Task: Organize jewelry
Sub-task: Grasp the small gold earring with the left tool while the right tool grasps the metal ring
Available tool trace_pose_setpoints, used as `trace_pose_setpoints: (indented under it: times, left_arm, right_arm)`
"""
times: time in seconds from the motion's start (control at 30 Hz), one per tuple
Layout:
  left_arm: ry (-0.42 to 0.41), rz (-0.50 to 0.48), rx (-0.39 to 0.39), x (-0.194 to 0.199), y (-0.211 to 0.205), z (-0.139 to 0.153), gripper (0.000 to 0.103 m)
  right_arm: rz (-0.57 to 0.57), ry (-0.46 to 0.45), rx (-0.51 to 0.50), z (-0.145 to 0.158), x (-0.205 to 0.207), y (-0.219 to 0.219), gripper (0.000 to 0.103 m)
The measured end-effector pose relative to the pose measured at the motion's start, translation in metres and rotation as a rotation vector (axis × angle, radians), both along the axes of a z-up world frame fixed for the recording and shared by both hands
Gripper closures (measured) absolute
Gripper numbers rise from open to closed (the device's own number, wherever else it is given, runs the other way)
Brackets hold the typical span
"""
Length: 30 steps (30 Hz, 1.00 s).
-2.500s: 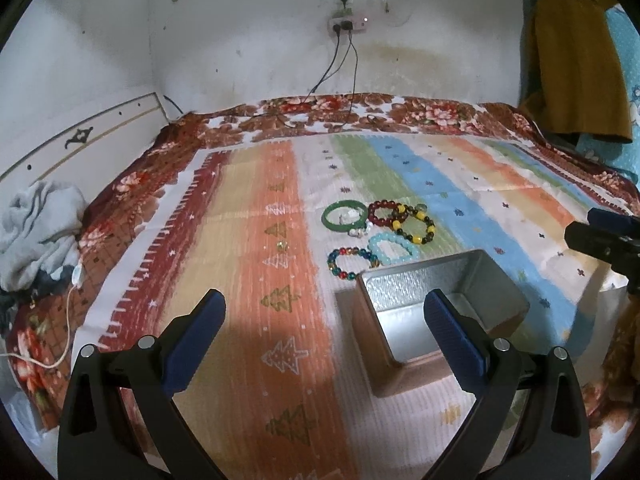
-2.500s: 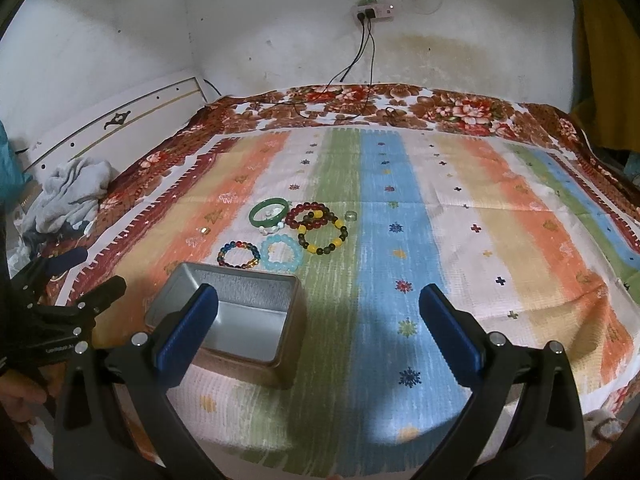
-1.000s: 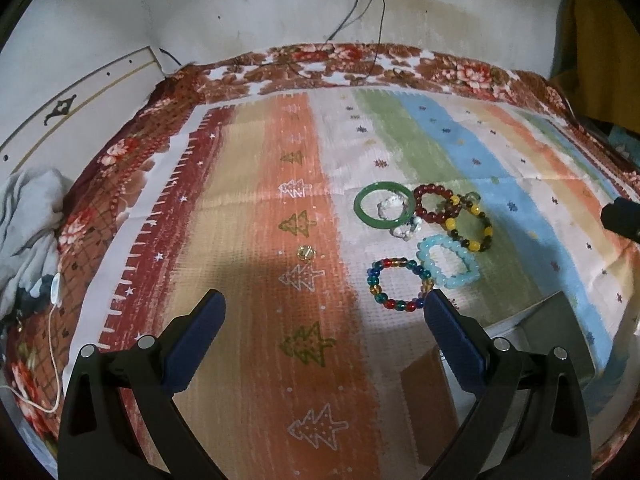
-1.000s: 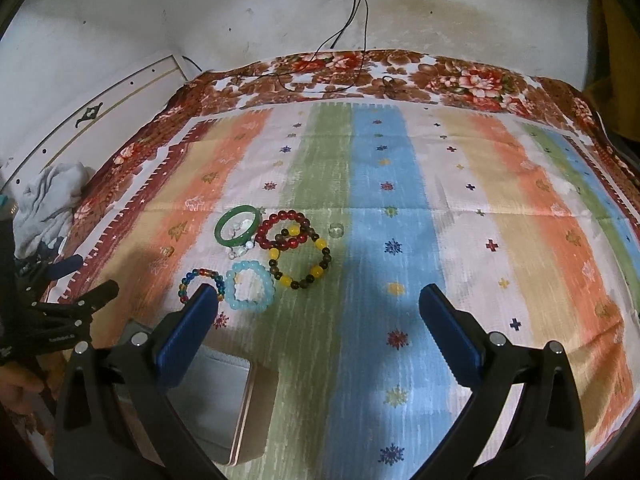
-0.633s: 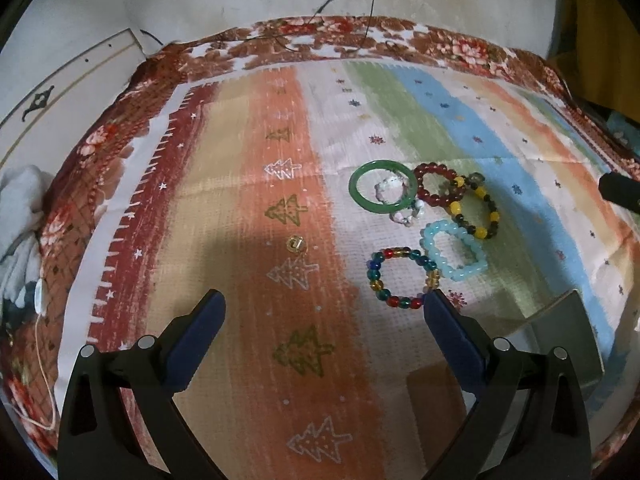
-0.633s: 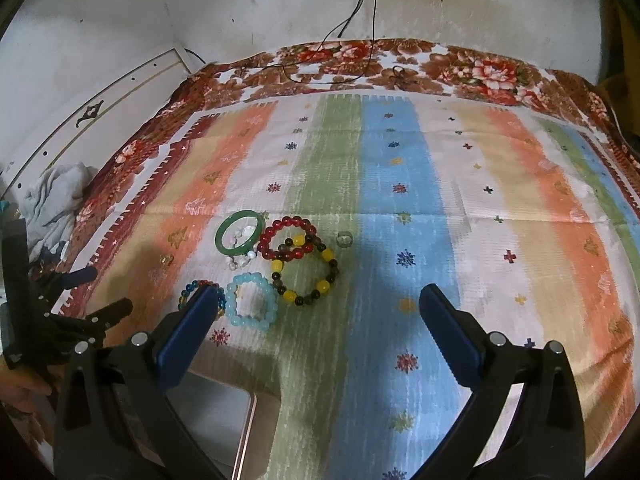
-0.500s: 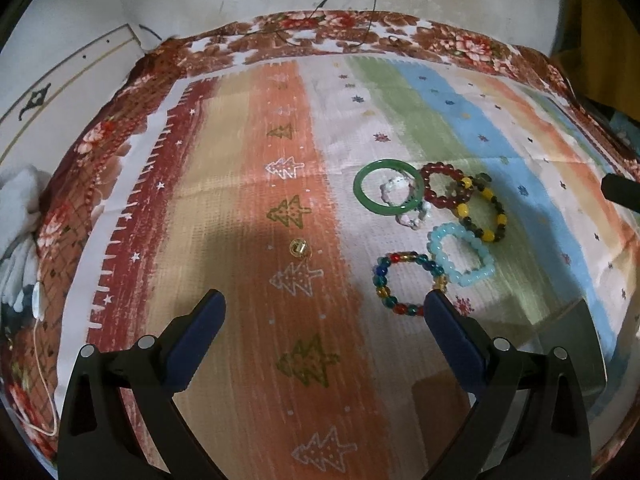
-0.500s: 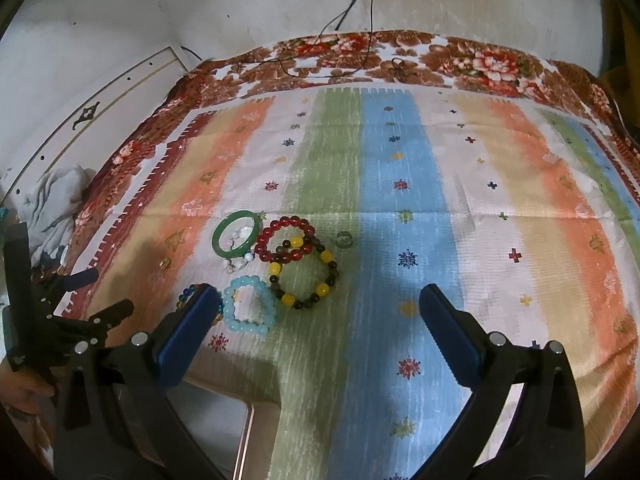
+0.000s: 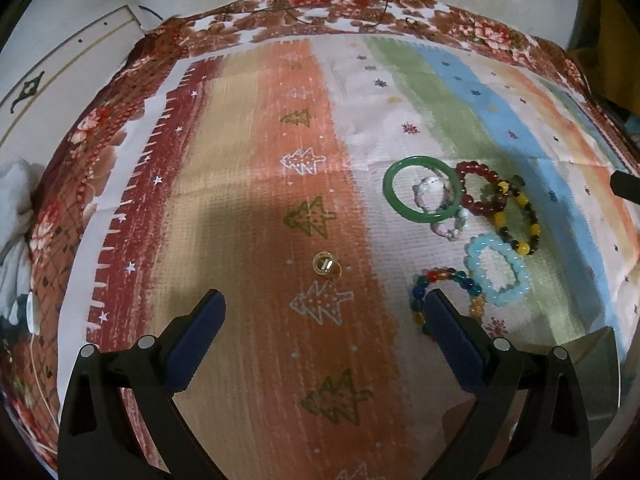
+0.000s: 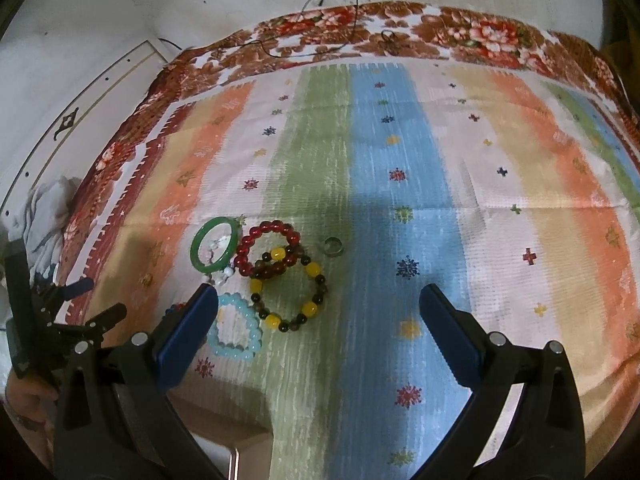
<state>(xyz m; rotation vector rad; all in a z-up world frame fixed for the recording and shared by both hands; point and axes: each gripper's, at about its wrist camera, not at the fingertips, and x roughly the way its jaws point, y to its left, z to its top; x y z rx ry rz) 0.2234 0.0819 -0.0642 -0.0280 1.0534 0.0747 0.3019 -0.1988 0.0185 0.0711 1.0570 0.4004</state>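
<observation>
Jewelry lies on a striped cloth. A green bangle [image 9: 420,194] [image 10: 214,250], red bead bracelet [image 9: 480,188] [image 10: 267,254], yellow-and-dark bead bracelet [image 9: 518,220] [image 10: 290,294], light blue bracelet [image 9: 496,270] [image 10: 236,330], multicolour bracelet [image 9: 444,292] and pale small piece [image 9: 452,228] cluster together. A small gold ring [image 9: 324,263] lies apart to their left, a grey ring [image 10: 333,247] to their right. My left gripper [image 9: 324,320] is open just short of the gold ring. My right gripper [image 10: 318,316] is open over the yellow-and-dark bracelet.
An open metal box [image 9: 596,376] sits at the near right of the left wrist view; its edge [image 10: 234,460] shows at the bottom of the right wrist view. A grey cloth [image 9: 12,208] lies off the left side. Cables [image 10: 340,0] hang on the back wall.
Both grippers have moved forward and down toward the jewelry. The box has slid to the lower edge of both views. Both stay open.
</observation>
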Motion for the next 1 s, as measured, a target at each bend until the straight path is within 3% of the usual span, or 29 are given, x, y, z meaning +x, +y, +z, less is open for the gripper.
trace_pose_setpoints:
  times: [0.2, 0.43, 0.53, 0.67, 0.83, 1.0]
  left_arm:
    - [0.026, -0.015, -0.009, 0.007, 0.002, -0.006, 0.006]
    - [0.061, 0.0, -0.041, 0.016, 0.007, -0.014, 0.008]
    - [0.091, 0.01, -0.116, 0.019, 0.013, -0.019, 0.014]
    - [0.1, -0.003, -0.088, 0.021, 0.011, -0.023, 0.019]
    - [0.131, -0.007, -0.105, 0.027, 0.012, -0.029, 0.033]
    - [0.149, 0.003, -0.115, 0.036, 0.018, -0.034, 0.041]
  right_arm:
    - [-0.03, 0.07, 0.009, -0.017, 0.019, -0.002, 0.004]
    - [-0.055, 0.097, -0.049, -0.032, 0.037, 0.001, 0.004]
    - [-0.059, 0.127, -0.043, -0.043, 0.048, 0.003, 0.004]
    - [-0.057, 0.142, -0.061, -0.052, 0.057, 0.009, 0.004]
    - [-0.059, 0.166, -0.083, -0.062, 0.07, 0.012, 0.014]
    - [-0.051, 0.183, -0.102, -0.072, 0.079, 0.018, 0.014]
